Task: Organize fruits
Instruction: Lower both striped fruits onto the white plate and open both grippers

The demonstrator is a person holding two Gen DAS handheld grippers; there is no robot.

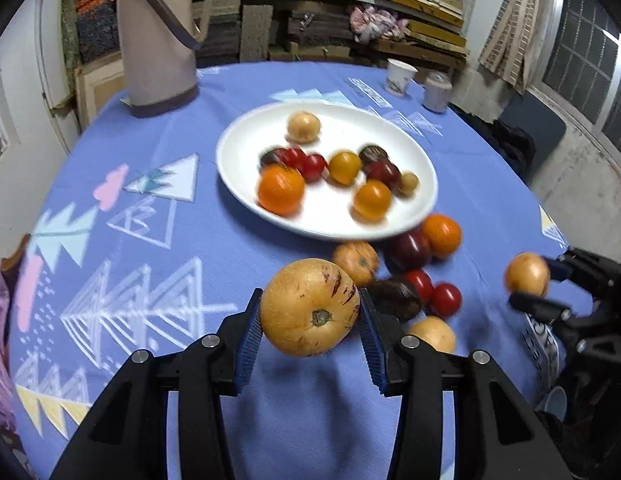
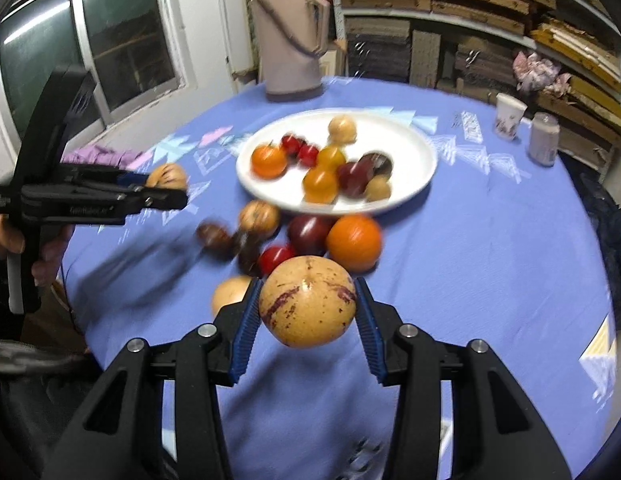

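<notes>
Fruit held in the left gripper fills the foreground of the left wrist view: a tan, purple-streaked melon clamped between the blue pads, lifted clear of the blue tablecloth. Its stem scar faces the camera and slightly down, so its axis runs roughly toward the lens. Beyond it, the white plate carries oranges, red tomatoes and dark fruits, all smeared by blur. Loose fruit lies just beside the plate's near rim; a dark one is partly hidden behind the right pad. At the right edge the right gripper pinches a second tan fruit, its body cut off by the frame.

In the right wrist view, the right gripper is closed on its own speckled melon, a small mark on top pointing up and toward the plate. A pale fruit sits half hidden behind the left pad. At left, the left gripper appears side-on, its melon mostly hidden by the fingers, and a hand is cut off at the edge.
</notes>
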